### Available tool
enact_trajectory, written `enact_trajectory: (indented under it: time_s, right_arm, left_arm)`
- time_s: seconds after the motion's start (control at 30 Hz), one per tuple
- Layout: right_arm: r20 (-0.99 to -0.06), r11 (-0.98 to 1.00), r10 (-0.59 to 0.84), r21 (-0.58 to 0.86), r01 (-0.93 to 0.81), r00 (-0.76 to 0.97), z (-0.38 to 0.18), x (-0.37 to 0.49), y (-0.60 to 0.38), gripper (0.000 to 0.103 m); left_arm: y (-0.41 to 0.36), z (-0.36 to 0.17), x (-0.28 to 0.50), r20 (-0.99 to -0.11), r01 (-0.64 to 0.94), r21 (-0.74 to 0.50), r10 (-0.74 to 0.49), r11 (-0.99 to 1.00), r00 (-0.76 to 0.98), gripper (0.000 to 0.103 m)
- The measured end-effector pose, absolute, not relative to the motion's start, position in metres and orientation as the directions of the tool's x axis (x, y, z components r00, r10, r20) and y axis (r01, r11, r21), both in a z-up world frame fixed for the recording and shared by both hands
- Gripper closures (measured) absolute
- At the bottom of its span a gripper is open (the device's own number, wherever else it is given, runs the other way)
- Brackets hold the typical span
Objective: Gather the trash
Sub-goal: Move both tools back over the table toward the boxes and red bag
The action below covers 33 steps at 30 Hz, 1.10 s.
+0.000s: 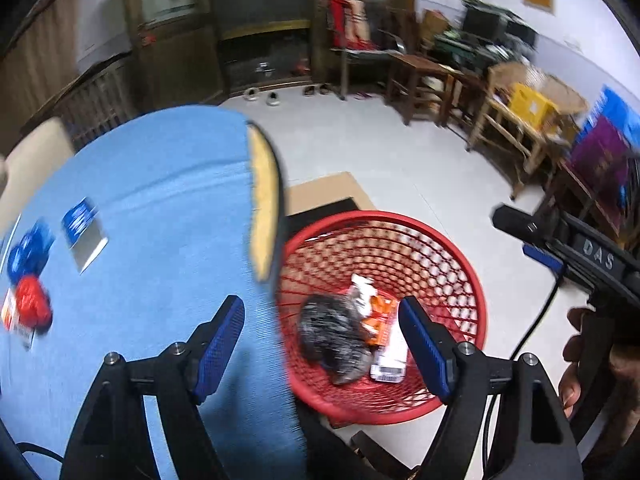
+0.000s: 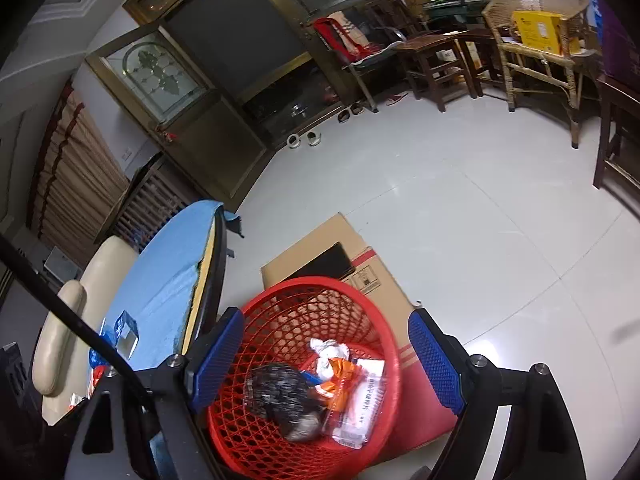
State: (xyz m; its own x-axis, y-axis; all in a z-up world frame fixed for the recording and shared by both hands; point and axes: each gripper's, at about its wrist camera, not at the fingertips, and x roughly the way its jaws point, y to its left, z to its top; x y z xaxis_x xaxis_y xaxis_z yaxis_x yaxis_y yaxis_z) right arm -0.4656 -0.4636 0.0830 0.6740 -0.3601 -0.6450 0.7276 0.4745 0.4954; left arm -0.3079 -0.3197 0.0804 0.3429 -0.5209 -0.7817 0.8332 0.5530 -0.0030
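Left gripper (image 1: 322,350) fingers apart, empty, above red basket (image 1: 460,256) off desk (image 1: 160,184) edge, apparently post-drop. Right gripper (image 2: 326,360) likewise apart. Red wrapper (image 1: 34,306), blue wrappers, possibly trash, at desk's left edge.

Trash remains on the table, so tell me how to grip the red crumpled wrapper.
Take the red crumpled wrapper across its bulging middle from above with the open left gripper; it sits rounded on the blue tablecloth, close beside the blue crumpled wrapper.
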Motion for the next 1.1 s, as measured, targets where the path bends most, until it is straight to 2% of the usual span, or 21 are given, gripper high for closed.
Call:
enact_trajectory:
  time_s: [0.37,0.8,0.9,1.1]
  right_arm:
    - [-0.662,0.585,-0.274,0.461,0.668,0.697,0.087,-0.416,-0.424,0.017]
    - [-0.706,0.737,-0.173,0.37,0.566,0.687,0.091,-0.346,-0.347,0.017]
    - [-0.716,0.754,-0.165,0.352,0.554,0.679,0.091,-0.335,-0.333,0.017]
    - [-0.731,0.785,-0.164,0.31,0.536,0.663,0.095,-0.322,-0.318,0.017]
  left_arm:
    - [-0.219,0.076,-0.246,-0.764,0.64,-0.083,-0.46,0.764,0.451,0.023]
    - [-0.08,0.073,-0.129,-0.738,0.232,-0.172,-0.281,0.958,0.614,0.023]
    - [-0.067,0.078,-0.089,-0.745,0.154,-0.169,-0.228,0.974,0.627,0.023]
    - [-0.074,0.073,-0.027,-0.768,0.102,-0.154,-0.184,0.983,0.613,0.023]
